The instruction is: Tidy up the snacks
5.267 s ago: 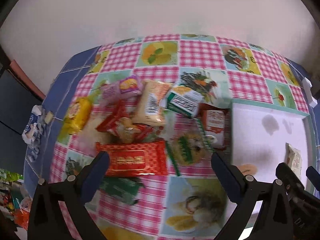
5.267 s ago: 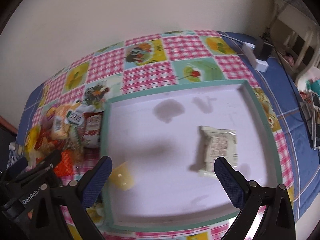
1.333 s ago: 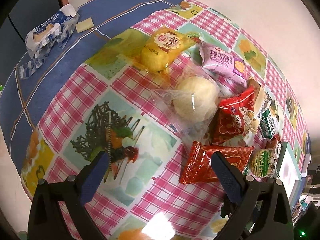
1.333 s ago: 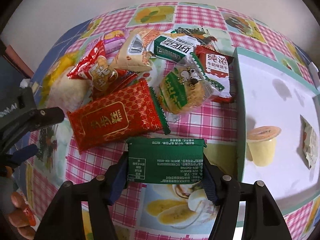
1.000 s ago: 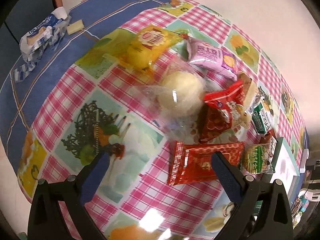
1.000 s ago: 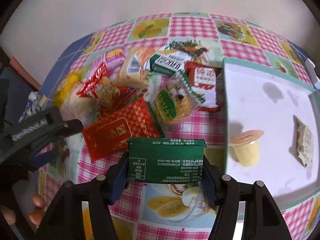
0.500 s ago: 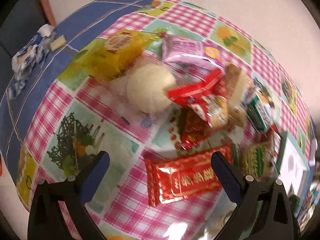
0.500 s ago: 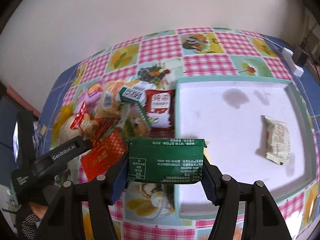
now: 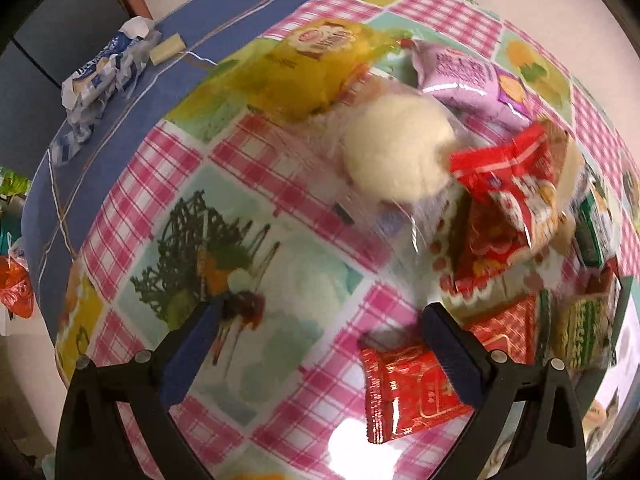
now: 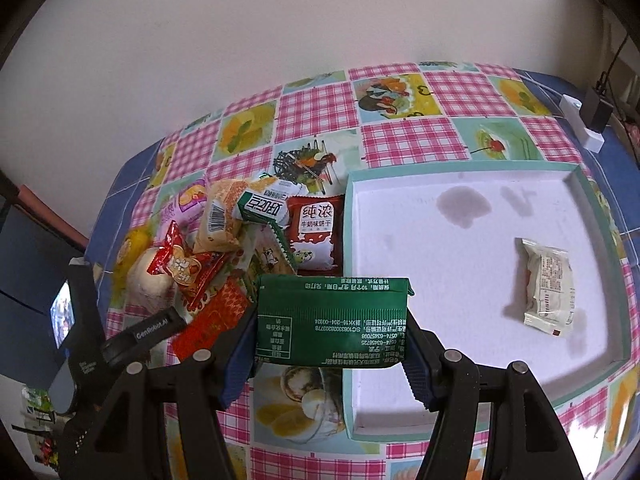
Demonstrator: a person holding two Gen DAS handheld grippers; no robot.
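The checkered tablecloth (image 10: pixel 400 136) fills most of what there is to see, pink gingham squares mixed with fruit pictures. On it to the right sits the big white tray (image 10: pixel 460 264) with a teal rim, stained in the far half, and a pale wrapped snack (image 10: pixel 546 286) lies flat inside near its right wall. Left of the tray, there's the snack pile (image 10: pixel 240 240), packets heaped and overlapping: a dark red biscuit packet (image 10: pixel 316 236) right against the tray's left rim, a red patterned packet (image 9: pixel 420 384) at the near edge, a round cream bun in clear wrap (image 9: pixel 396 148), a yellow cake packet (image 9: pixel 312 64) and a purple packet (image 9: pixel 472 80) at the far side.

Now the right gripper (image 10: pixel 330 356): its fingers are pinching the green packet (image 10: pixel 332 320) by both short edges, held in the air over the tablecloth and the tray's near left corner. The left gripper (image 9: pixel 320 344) is spread wide with nothing between its fingers, hanging over bare tablecloth just beside the red patterned packet.
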